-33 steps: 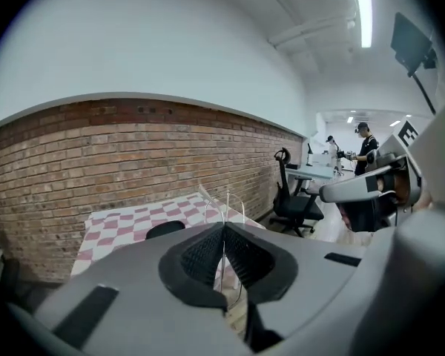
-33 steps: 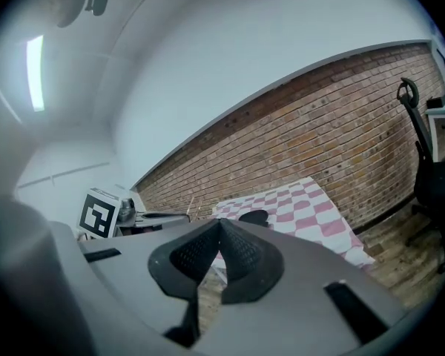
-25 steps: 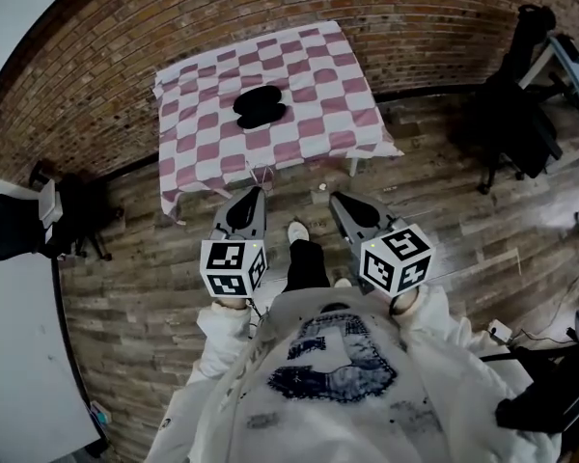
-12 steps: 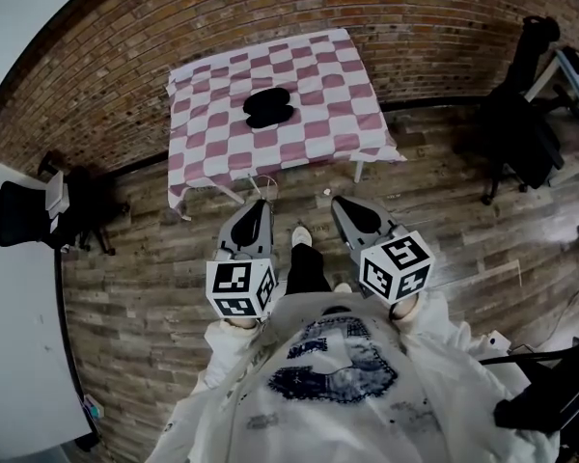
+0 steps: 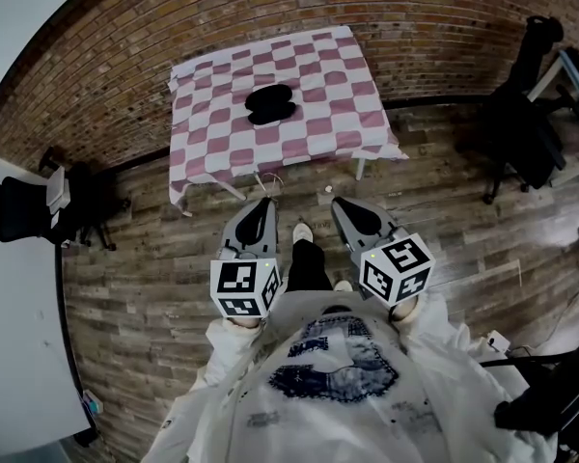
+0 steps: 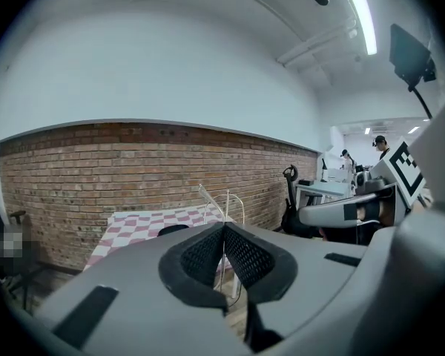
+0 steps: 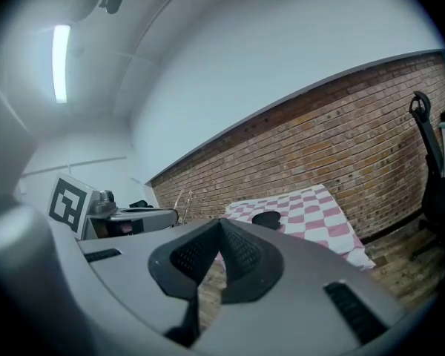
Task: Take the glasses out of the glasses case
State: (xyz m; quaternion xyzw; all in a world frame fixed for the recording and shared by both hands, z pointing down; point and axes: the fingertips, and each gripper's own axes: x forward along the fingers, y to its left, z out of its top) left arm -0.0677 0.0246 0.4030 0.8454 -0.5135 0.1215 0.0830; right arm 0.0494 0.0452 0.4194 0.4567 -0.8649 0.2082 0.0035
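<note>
The left gripper (image 5: pixel 261 204) is seen shut, its ridged pads pressed together at the tips, and nothing is held between them. The right gripper (image 5: pixel 340 204) is shut in the same way and is likewise empty. Both are held side by side in front of the person's chest, pointing toward twelve o'clock over the plank floor (image 5: pixel 434 220).

At twelve o'clock, well apart from both grippers, the table (image 5: pixel 318 85) is found under its pink-and-white checked cloth. The glasses case (image 5: pixel 271 104) lies near the cloth's middle as a dark two-lobed shape. It is too small for it to be told whether it is open or whether the glasses are still inside.

Over the last second the table has drifted slightly up and to the right in the head view, and the grippers have settled a little lower in it. Over the last half second hardly anything has shifted. The case has kept its place on the cloth and the jaws have stayed together. From this it is judged only that the case is out of reach for now. Such a stance would suit a walk toward the table as well as a step back from it.

No brand or legible word is to be found. Only black-and-white square markers are carried on each marker cube (image 5: pixel 242 288), and the shirt print (image 5: pixel 333 355) cannot be read.
</note>
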